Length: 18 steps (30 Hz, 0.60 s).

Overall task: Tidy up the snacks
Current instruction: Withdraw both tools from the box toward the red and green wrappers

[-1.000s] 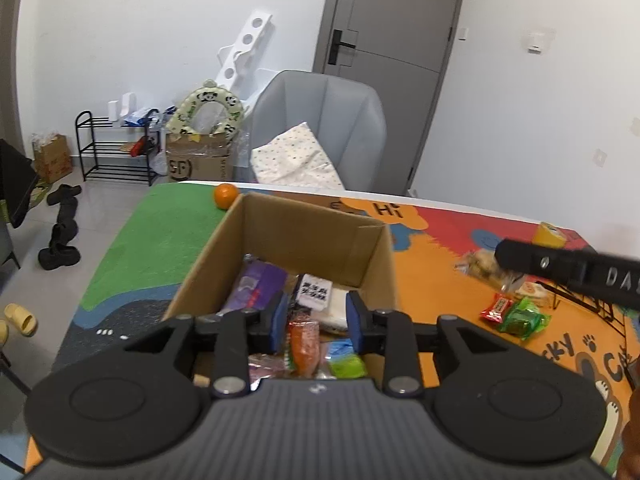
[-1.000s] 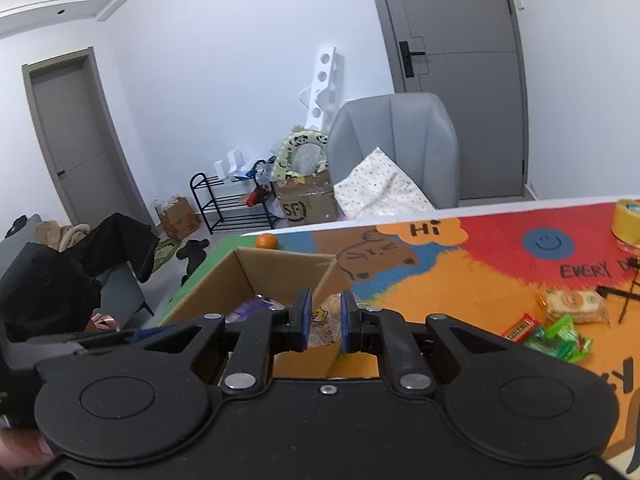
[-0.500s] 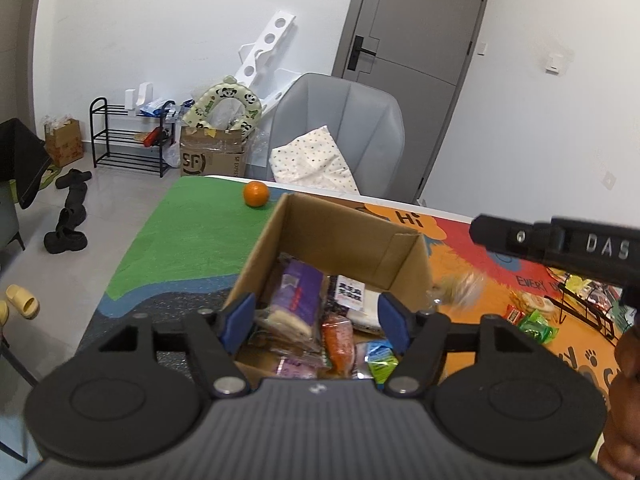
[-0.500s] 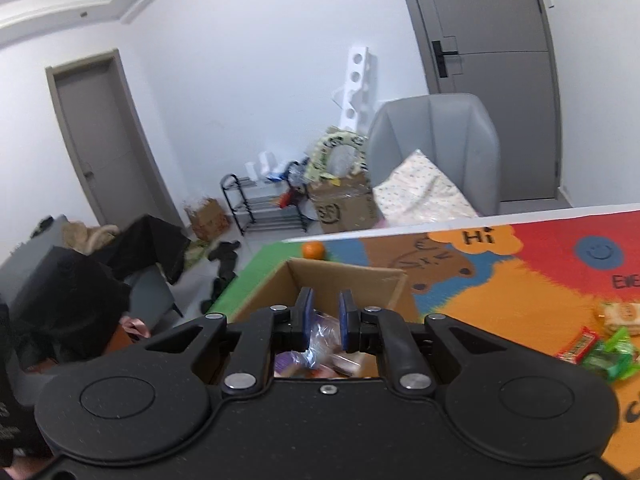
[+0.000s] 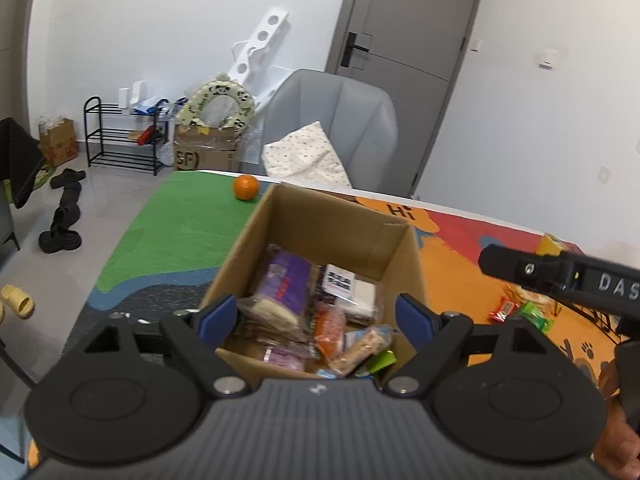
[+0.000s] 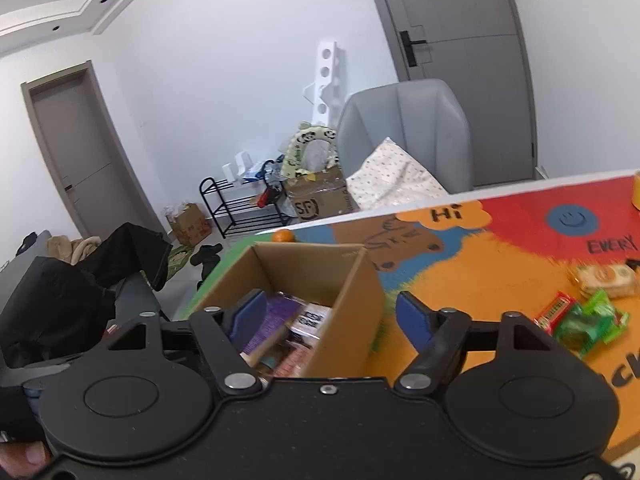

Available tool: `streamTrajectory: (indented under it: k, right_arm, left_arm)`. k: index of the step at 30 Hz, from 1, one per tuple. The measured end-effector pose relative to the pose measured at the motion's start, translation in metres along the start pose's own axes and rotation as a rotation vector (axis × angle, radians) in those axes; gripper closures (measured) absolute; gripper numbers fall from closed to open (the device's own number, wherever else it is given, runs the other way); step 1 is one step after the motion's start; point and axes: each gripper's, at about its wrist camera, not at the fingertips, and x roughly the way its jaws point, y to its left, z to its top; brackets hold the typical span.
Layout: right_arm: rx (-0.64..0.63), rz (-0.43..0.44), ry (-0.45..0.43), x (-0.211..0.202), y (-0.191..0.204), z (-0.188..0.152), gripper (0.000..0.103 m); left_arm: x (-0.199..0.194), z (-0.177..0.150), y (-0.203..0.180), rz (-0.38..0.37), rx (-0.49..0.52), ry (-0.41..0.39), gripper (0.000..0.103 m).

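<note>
An open cardboard box (image 5: 320,216) stands on the colourful table mat and holds several snack packets, among them a purple pack (image 5: 286,280) and an orange pack (image 5: 328,324). My left gripper (image 5: 316,316) is open and empty, above the box's near edge. My right gripper (image 6: 330,312) is open and empty, over the box's (image 6: 352,296) right wall. Loose snacks lie on the mat to the right: a red bar (image 6: 554,308), a green packet (image 6: 592,320) and a biscuit pack (image 6: 604,278).
An orange (image 5: 246,187) sits on the green part of the mat behind the box. A grey chair (image 5: 332,120) with a cushion stands past the table's far edge. The right gripper's black body (image 5: 560,276) crosses the left wrist view at right.
Both grippers opened: the left from nearly shut to wide open, the right from shut on a clear packet to open. That packet dropped into the box. Both grippers rose slightly.
</note>
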Motion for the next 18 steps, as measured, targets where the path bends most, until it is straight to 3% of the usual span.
streamTrajectory:
  k: [10,18]
  right_arm:
    - [0.052,-0.064,0.006,-0.02,-0.036,-0.015,0.011]
    - [0.099,-0.101,-0.005,-0.043,-0.071,-0.025,0.004]
  left_arm:
    - [0.003,-0.007,-0.033,-0.046,0.04,0.009,0.013]
    - [0.008,-0.014,-0.069,-0.093,0.085,0.018,0.011]
